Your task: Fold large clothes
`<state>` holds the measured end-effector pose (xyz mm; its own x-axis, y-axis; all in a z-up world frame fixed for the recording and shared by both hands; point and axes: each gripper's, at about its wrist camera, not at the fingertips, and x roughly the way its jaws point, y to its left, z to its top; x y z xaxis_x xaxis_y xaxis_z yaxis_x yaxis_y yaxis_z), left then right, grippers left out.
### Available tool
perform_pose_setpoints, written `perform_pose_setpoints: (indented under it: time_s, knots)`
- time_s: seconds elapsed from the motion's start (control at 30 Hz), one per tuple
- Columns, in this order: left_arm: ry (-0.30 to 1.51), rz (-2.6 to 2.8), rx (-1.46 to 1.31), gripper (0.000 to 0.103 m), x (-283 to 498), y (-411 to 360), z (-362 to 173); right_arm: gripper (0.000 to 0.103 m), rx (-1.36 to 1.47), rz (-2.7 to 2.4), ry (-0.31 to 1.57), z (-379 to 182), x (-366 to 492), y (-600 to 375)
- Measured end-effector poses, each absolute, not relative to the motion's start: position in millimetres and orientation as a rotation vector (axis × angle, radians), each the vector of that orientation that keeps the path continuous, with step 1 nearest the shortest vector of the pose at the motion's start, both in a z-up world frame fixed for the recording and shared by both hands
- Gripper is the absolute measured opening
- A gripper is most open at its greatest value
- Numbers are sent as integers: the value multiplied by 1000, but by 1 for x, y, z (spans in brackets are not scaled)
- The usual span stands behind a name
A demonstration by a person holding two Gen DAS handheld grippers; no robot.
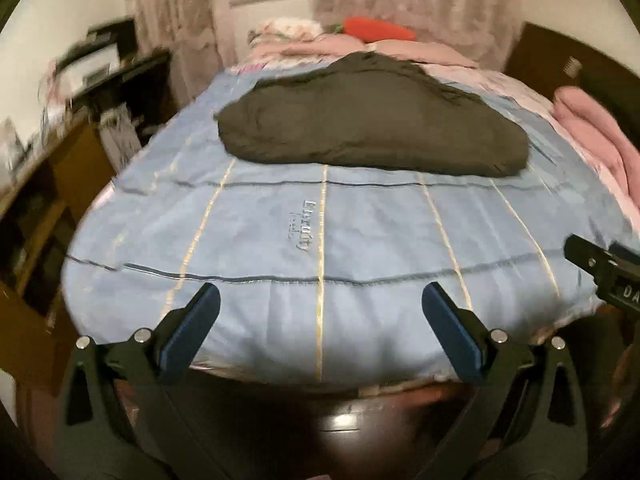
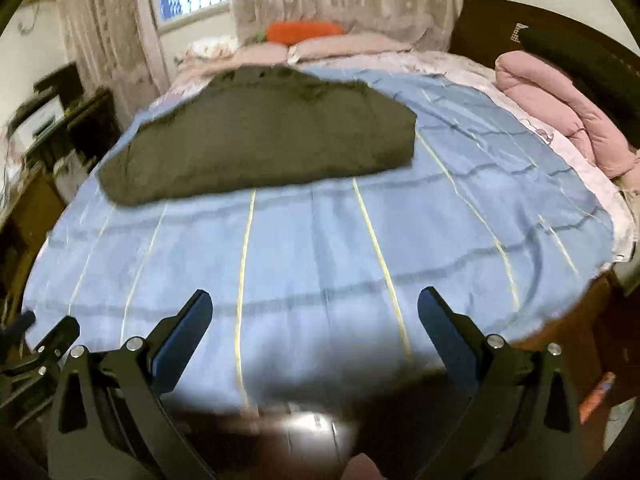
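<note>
A dark olive-black garment lies folded into a long bundle across the far half of the bed; it also shows in the right wrist view. It rests on a blue striped bedspread. My left gripper is open and empty, hovering over the foot of the bed, well short of the garment. My right gripper is open and empty too, over the near end of the bedspread. Part of the right gripper shows at the right edge of the left wrist view.
A pink quilt lies bunched on the bed's right side. Pillows and an orange cushion sit at the far end by the curtains. A dark desk with clutter stands left of the bed. The dark wooden footboard is just below the grippers.
</note>
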<state>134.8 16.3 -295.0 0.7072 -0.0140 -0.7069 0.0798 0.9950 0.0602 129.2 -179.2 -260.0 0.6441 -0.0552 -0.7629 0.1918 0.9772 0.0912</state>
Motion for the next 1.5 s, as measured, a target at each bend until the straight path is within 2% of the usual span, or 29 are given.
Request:
perform_pose_setpoints:
  time_s: [0.27,0.5,0.67,0.93,1.5]
  knots:
    - [629,-58,68,101,64,10,-213,102,80,-213,662,-177,58,-177]
    - [498,31,53,101,0,8,-140,102,68,-188,545,-116,-12,-157]
    - [439,26,55,101,-43,3,-108,102,81,-217,497,-85,-52,-150]
    - [381,8,58,101,-57,-4,-78,102,82,-195,427,-55,-63,-145]
    - [389,15,36,101,-60,8,-76,102,105,-192,421,-55,-68,-141]
